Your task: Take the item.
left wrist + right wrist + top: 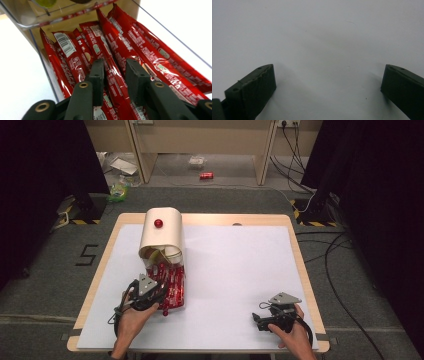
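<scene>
On the near left of the white table [240,270] the left gripper [114,68] reaches into a clear tray [184,287] packed with long red snack packets [140,50] lying side by side. The tray juts toward the person from under a cream, round-topped box [161,232] with a red knob [158,223] on its front, standing at the far left of the table. Seen along the left gripper's own jaws, one red packet [113,75] lies in the narrow gap between them, with the two black jaws close at either side — whether the pads actually press it I cannot tell. The packets beside it lie untouched, one showing a white barcode label [63,43].

The right gripper [265,317] sits at the near right of the table, well apart from the tray, in the person's right hand [295,332]. Its jaws stand wide and released — nothing but bare white tabletop between them.
</scene>
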The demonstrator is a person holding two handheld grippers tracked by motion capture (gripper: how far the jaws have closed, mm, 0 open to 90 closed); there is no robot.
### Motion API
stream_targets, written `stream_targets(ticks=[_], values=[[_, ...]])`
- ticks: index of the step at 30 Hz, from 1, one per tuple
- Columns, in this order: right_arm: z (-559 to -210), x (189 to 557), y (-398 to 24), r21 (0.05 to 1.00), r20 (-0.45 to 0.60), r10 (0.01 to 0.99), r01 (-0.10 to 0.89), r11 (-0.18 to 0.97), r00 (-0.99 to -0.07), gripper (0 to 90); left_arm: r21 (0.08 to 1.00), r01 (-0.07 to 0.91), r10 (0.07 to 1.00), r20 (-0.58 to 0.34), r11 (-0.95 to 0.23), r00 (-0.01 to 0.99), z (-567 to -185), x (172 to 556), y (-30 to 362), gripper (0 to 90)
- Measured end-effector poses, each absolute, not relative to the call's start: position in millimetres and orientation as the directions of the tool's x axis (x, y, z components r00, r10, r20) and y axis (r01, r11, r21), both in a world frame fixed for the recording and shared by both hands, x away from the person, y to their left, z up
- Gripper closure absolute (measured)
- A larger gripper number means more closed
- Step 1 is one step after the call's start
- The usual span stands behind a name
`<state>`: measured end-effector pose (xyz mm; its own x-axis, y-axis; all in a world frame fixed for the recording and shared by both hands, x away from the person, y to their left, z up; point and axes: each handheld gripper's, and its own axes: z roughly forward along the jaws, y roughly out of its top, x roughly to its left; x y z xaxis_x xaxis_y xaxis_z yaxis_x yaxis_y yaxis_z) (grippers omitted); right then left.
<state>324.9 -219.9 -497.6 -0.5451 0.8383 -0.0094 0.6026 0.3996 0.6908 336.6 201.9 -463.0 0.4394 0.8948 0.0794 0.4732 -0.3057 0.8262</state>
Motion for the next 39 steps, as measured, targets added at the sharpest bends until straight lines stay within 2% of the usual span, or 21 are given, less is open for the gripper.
stream_targets(ticks=[5,13,39], values=[[-498,325,-220,0.691,-0.010,0.838,0.602,0.400,-0.546,0.2,0.834,0.472,0.898,0.060,-0.285,0.436,-462,337,205,73.5],[-498,325,-220,0.691,-0.009,0.838,0.602,0.399,-0.545,0.2,0.836,0.455,0.898,0.096,-0.307,0.430,-457,334,205,81.2],[-498,325,-220,0.692,-0.010,0.837,0.601,0.401,-0.547,0.2,0.835,0.429,0.855,0.090,-0.344,0.510,-431,312,217,83.5]])
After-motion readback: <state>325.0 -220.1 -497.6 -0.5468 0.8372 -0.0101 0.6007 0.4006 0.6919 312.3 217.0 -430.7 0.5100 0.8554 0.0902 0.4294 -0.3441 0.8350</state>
